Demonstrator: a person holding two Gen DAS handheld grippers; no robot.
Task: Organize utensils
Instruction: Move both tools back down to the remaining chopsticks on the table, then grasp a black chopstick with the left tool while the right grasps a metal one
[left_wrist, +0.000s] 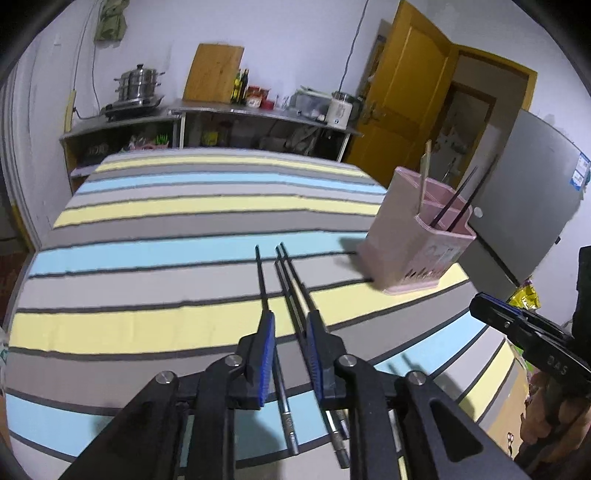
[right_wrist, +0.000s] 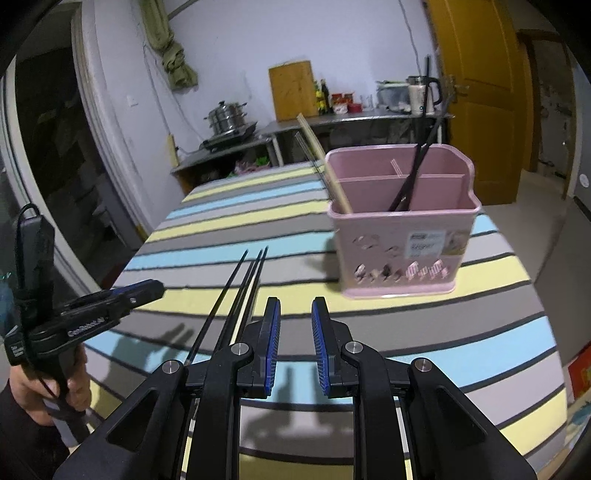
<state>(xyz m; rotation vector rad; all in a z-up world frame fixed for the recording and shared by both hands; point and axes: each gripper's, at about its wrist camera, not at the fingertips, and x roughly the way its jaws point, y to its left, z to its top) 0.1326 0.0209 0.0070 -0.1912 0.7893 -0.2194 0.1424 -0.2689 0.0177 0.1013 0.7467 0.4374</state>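
Three black chopsticks lie side by side on the striped tablecloth. My left gripper hovers over them with a narrow gap between its blue pads. One stick shows through that gap on the cloth below, and the pads press on nothing. In the right wrist view the same chopsticks lie just left of my right gripper, which is open and empty. The left gripper sits further left, above the cloth. A pink utensil holder ahead holds black and wooden chopsticks. The holder stands at the table's right side.
A person's hand grips the left tool's handle. The right gripper shows at the right edge. Behind the table, a metal counter carries a steamer pot, cutting board, bottles and kettle. A yellow door and grey fridge stand to the right.
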